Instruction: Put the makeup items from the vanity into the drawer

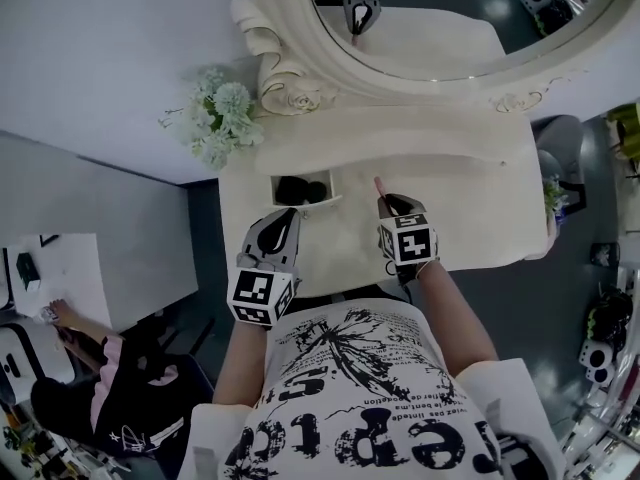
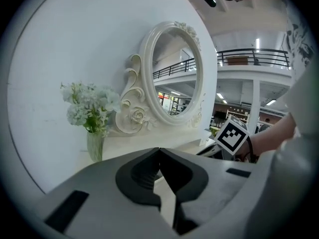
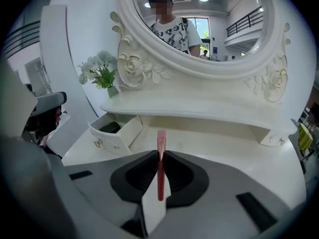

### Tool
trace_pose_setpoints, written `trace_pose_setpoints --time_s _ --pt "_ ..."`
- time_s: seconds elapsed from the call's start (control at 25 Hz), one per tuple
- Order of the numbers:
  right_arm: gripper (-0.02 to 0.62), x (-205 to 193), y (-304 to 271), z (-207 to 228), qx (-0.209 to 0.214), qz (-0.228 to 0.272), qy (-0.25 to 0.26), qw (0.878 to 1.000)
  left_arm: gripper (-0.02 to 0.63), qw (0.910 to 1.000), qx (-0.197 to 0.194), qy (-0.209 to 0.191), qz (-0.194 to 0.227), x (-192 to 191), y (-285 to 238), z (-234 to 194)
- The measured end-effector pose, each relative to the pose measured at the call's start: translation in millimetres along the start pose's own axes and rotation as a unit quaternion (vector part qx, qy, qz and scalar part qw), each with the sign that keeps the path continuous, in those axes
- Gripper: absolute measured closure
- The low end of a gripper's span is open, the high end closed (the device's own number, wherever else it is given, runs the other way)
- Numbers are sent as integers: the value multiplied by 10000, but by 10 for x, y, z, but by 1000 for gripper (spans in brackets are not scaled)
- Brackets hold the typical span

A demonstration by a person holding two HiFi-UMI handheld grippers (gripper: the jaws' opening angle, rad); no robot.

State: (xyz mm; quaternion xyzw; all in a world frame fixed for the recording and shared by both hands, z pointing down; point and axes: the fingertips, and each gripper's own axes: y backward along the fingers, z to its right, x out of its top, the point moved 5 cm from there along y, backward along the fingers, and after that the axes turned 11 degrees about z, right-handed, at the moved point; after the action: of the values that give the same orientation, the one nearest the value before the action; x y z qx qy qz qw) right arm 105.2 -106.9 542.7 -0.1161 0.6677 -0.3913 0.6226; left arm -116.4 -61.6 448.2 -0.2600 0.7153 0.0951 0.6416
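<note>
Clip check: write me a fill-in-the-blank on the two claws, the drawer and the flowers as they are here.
The right claw is ____ on the slim red stick.
The left claw, jaws together, holds ____.
The small drawer on the vanity stands ____.
In the head view, the flowers stand to the ____ of the mirror.
Missing words: shut; nothing; open; left.

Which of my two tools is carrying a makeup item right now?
The right tool: its jaws are clamped on a slim red stick. The left tool is shut with nothing between its jaws.
</note>
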Motion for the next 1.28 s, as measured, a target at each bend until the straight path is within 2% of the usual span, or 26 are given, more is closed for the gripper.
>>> trace_pose_setpoints --time_s 0.32,0.44,0.64,0.84,1.04,1.16,1.28 --pt "538 502 -222 -664 923 391 960 9903 587 9966 756 61 310 99 391 -300" --pt "538 621 -361 -916 1298 367 1330 9819 586 9932 1091 104 382 88 530 -370" --pt "538 722 -535 -1255 1660 370 1774 9693 586 9892 1386 184 443 68 703 -474" --pt "538 734 -656 -1541 2104 326 2215 9516 586 9834 1742 270 426 19 862 -565" --pt "538 656 -721 -1649 2224 58 2551 9410 586 9809 1891 318 341 -40 957 -601" --pt "534 669 -722 -1637 2120 141 2510 9444 586 9802 1927 326 332 -48 989 -613" --pt "436 685 -689 -1615 2142 192 2322 9486 586 9806 1899 322 361 -41 987 -615"
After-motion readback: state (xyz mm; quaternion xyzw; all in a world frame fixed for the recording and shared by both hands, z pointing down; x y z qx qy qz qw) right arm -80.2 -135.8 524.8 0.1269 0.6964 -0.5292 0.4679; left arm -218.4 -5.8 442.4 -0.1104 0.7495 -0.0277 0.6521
